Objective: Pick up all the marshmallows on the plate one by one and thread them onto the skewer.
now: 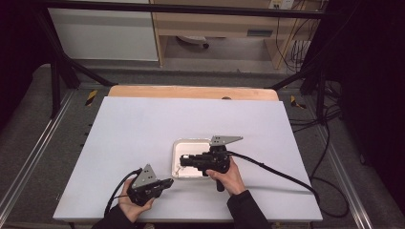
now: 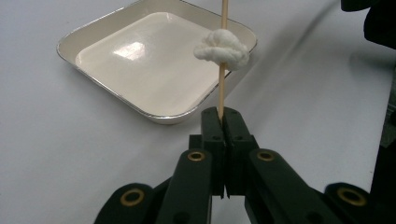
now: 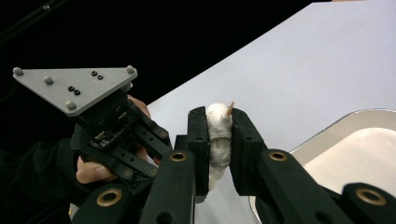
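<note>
A wooden skewer (image 2: 222,65) is clamped upright by the left gripper (image 2: 224,116) – a white lump (image 3: 218,135) on it is squeezed by the right gripper (image 3: 219,140). A white tray (image 2: 93,77) lies just beyond, on the table (image 1: 143,124).

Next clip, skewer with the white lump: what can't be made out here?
- Skewer top end: cut off by the left gripper view's upper edge.
- White lump sides: covered by the right gripper pads.
- High view: skewer too thin to trace between left gripper and tray.

Tray (image 1: 177,168) on desk (image 1: 143,124), right of centre; skewer (image 2: 222,70) beside its near corner, lump (image 2: 222,49) threaded on it; left claw (image 1: 168,183) left of tray.
</note>
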`<state>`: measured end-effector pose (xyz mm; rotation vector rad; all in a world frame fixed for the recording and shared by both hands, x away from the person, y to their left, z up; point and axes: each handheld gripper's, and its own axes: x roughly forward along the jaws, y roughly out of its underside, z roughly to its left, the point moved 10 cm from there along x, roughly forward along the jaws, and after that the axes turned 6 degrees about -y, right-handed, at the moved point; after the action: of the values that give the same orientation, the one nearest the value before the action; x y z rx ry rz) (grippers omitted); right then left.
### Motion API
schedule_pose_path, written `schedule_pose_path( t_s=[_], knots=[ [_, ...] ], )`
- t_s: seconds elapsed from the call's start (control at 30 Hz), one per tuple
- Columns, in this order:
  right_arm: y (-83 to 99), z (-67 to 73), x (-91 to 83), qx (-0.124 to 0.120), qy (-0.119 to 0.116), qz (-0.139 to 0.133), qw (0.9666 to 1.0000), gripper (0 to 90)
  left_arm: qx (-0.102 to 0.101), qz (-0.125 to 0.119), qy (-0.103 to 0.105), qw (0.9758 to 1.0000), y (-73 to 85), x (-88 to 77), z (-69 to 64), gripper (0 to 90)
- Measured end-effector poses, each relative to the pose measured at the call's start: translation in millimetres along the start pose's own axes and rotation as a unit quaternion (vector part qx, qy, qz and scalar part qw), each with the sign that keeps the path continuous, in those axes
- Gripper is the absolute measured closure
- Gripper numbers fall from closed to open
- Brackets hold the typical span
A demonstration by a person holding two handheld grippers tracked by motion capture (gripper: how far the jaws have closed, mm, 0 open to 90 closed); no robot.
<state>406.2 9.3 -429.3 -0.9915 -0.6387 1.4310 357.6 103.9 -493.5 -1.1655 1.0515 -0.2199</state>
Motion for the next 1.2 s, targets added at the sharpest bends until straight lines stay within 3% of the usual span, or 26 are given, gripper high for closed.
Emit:
schedule_pose_path(
  t_s=[0.17,0.2,0.37,0.47,0.7,0.9,0.93,1.2],
  knots=[
    [-2.8,-2.7,-5.0,-0.016,0.029,0.006,0.9994,74.0,-0.014,-0.006,0.012,0.9998,-2.2,1.4,0.5,89.1],
    [-3.2,-2.2,-5.6,-0.016,0.031,0.007,0.9994,62.7,-0.013,-0.006,0.012,0.9998,-2.3,1.3,0.9,89.1],
    [-1.6,-1.7,-8.2,-0.031,0.042,0.018,0.9985,50.4,-0.014,-0.001,0.009,0.9999,-0.9,3.2,1.2,89.1],
    [-5.3,-4.4,-11.6,-0.048,0.063,0.012,0.9968,40.6,-0.016,-0.004,0.009,0.9998,-1.1,2.5,2.5,89.1],
    [-3.7,-11.9,-20.2,-0.053,0.094,0.023,0.9939,17.1,-0.016,-0.006,0.006,0.9998,-1.8,1.1,3.9,89.1],
    [5.4,-23.1,-32.5,-0.056,0.129,0.039,0.9893,8.6,-0.027,-0.003,0.006,0.9996,-2.0,0.5,6.0,89.0],
    [7.2,-24.9,-35.3,-0.056,0.134,0.043,0.9884,7.8,-0.019,-0.011,0.007,0.9997,-4.0,1.5,7.7,89.0],
    [26.6,-43.6,-63.3,-0.055,0.189,0.078,0.9774,2.5,-0.032,-0.006,0.004,0.9995,-6.5,0.1,10.1,88.9]
  ],
)
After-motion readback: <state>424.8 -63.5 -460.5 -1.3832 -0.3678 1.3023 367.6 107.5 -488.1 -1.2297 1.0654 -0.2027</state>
